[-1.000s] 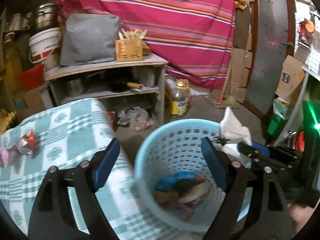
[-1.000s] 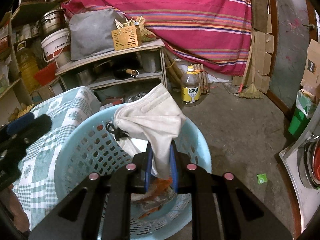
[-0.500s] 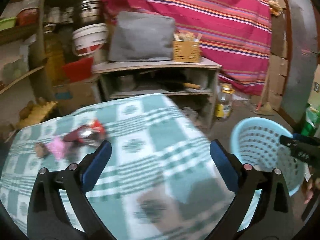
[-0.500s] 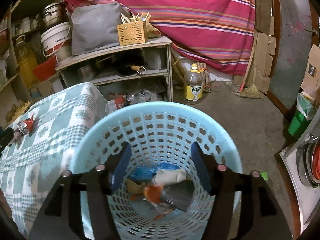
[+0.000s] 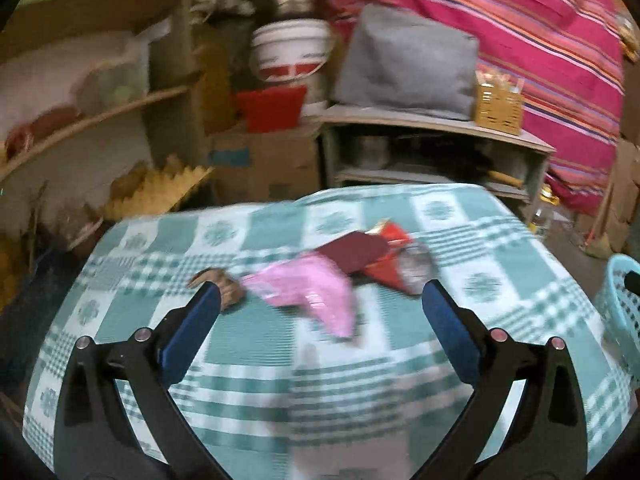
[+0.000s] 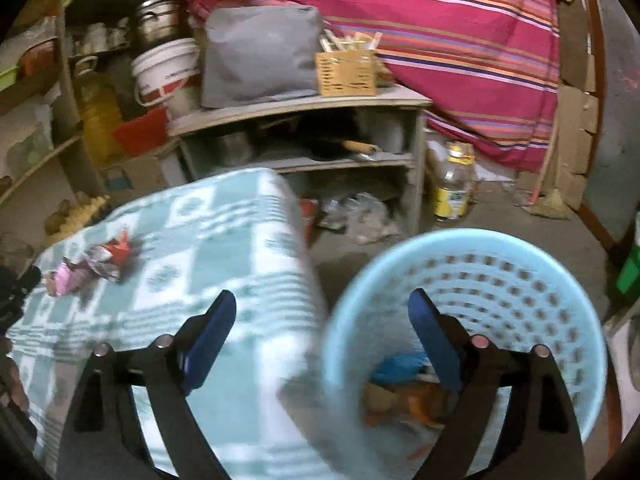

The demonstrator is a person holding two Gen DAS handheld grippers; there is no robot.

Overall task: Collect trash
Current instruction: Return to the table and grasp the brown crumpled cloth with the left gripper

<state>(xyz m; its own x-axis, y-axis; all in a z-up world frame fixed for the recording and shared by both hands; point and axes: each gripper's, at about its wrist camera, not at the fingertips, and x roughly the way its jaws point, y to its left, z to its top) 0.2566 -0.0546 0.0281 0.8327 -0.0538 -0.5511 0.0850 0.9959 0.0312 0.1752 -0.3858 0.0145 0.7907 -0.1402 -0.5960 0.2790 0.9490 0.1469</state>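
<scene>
A pink wrapper (image 5: 308,292), a red and silver wrapper (image 5: 390,260) and a small brown scrap (image 5: 224,284) lie together on the green checked tablecloth (image 5: 480,272). My left gripper (image 5: 320,300) is open and empty, just in front of the pink wrapper. My right gripper (image 6: 322,312) is open and empty, over the table's right edge and the light blue basket (image 6: 520,280), which holds several pieces of trash (image 6: 404,384). The wrappers show far left in the right wrist view (image 6: 92,264).
A grey shelf unit (image 6: 304,108) with a grey bag, a wicker box and a white bucket stands behind the table. An oil bottle (image 6: 454,184) and a broom stand on the floor before a striped cloth. The basket rim shows at the left wrist view's right edge (image 5: 620,300).
My right gripper opened and dropped the white mask into the basket, then swung left toward the table. My left gripper swung left from the basket to the wrappers on the table.
</scene>
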